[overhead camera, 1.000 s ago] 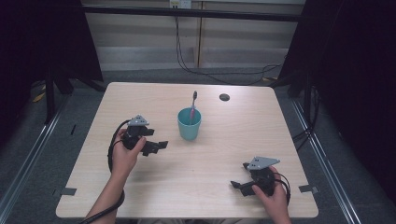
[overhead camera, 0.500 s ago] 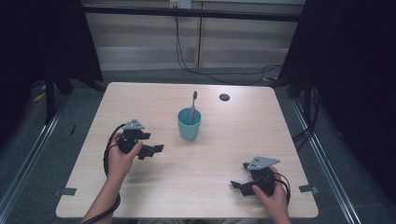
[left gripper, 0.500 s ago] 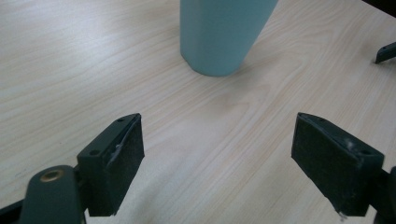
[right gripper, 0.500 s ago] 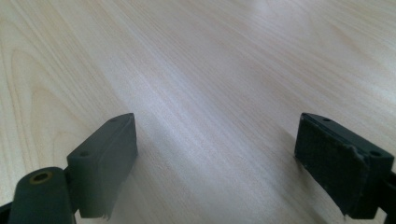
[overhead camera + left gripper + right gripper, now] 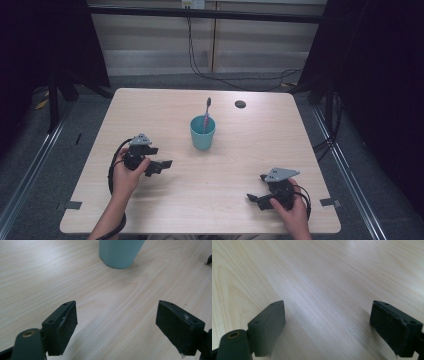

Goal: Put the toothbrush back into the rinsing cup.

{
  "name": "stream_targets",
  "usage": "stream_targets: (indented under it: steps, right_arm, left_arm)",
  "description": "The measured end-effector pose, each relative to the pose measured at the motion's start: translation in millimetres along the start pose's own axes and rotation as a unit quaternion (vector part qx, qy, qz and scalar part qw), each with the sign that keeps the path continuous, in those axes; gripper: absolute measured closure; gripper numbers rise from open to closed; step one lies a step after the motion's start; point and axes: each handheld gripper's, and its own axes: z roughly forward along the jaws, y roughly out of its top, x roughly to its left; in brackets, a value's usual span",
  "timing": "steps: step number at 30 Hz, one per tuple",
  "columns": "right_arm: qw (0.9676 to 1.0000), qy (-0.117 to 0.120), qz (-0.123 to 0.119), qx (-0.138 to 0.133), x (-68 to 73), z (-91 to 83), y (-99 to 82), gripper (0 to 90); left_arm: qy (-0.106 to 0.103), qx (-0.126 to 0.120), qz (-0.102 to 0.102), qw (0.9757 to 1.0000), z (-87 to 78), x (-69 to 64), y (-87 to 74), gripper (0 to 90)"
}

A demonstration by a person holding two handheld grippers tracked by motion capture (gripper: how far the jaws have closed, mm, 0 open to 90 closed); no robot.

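The left gripper (image 5: 159, 166) rests low over the table (image 5: 150, 110) in the person's left hand (image 5: 126, 175), its jaws spread wide with nothing between them; in the left gripper view (image 5: 116, 326) only bare wood lies between the two black pads. Ahead of this gripper, a little to the left of its centre line and well apart from its jaws, stands a blue-green cup (image 5: 202, 133), whose lower wall shows at the top of the left gripper view (image 5: 120, 252). A pink toothbrush (image 5: 206, 114) stands upright in the cup, head up, leaning on the rim. The right gripper (image 5: 256, 199) sits near the table's front edge in the right hand (image 5: 292, 212), far from the cup, its jaws also wide apart and empty, with plain wood between them in the right gripper view (image 5: 327, 327). A small dark round spot (image 5: 240, 104) lies on the table beyond the cup, well away from both grippers.
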Motion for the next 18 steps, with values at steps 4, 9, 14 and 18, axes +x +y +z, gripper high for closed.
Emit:
stream_targets:
  steps: [4, 9, 14, 18]
  right_arm:
    - [1.0, 0.0, 0.0, 0.0, 0.0, 0.0, 0.0, 12.6]
    - [1.0, 0.0, 0.0, 0.0, 0.0, 0.0, 0.0, 12.6]
    - [1.0, 0.001, 0.0, -0.001, 0.0, 0.1, 0.0, 12.6]
    - [1.0, 0.0, 0.0, 0.0, 0.0, 0.0, 0.0, 12.5]
  left_arm:
    - [0.002, 0.004, 0.005, 1.0, 1.3, -0.7, -6.0, 17.6]
    - [0.005, 0.014, 0.007, 0.9999, 4.5, -1.6, -16.0, 17.8]
    - [0.011, 0.02, 0.01, 0.9997, 5.6, -2.0, -22.2, 17.9]
    - [0.011, 0.023, 0.013, 0.9996, 6.1, -2.4, -26.1, 17.9]
